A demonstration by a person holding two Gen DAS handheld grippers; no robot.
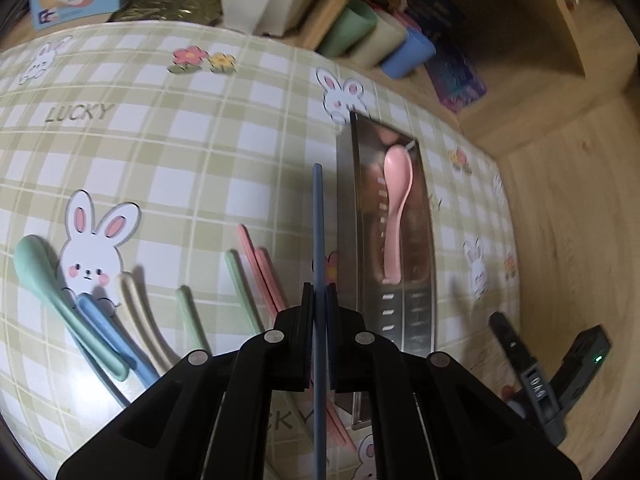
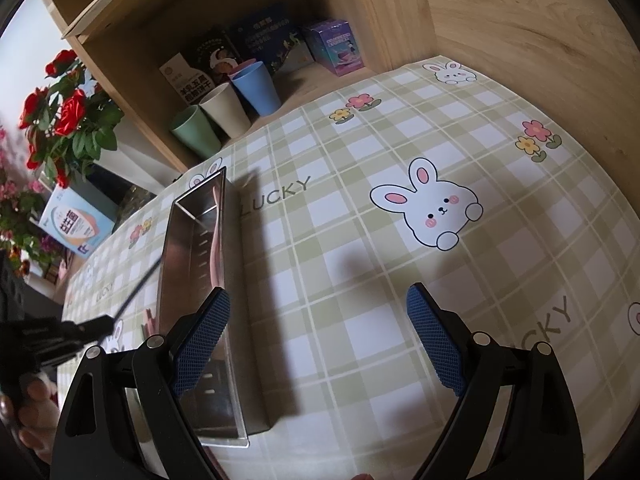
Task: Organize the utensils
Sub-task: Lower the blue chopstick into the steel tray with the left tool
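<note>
Tablecloth (image 1: 168, 168): green-and-white check with rabbits and "LUCKY", covering the table.
Metal tray (image 1: 394, 240): long steel box lying on the cloth, a pink spoon (image 1: 394, 208) inside it.
Right gripper (image 2: 320, 336): jaws spread wide, nothing between them — the left finger (image 2: 202, 340) sits over the tray's near end.
Left gripper (image 1: 319, 308): clamped on a blue chopstick (image 1: 318, 240), which points ahead just beside the tray's left wall.
Loose utensils: green spoon (image 1: 44, 280), blue spoon (image 1: 108, 332), cream, green and pink chopsticks (image 1: 260, 272) — lying left of the tray.
</note>
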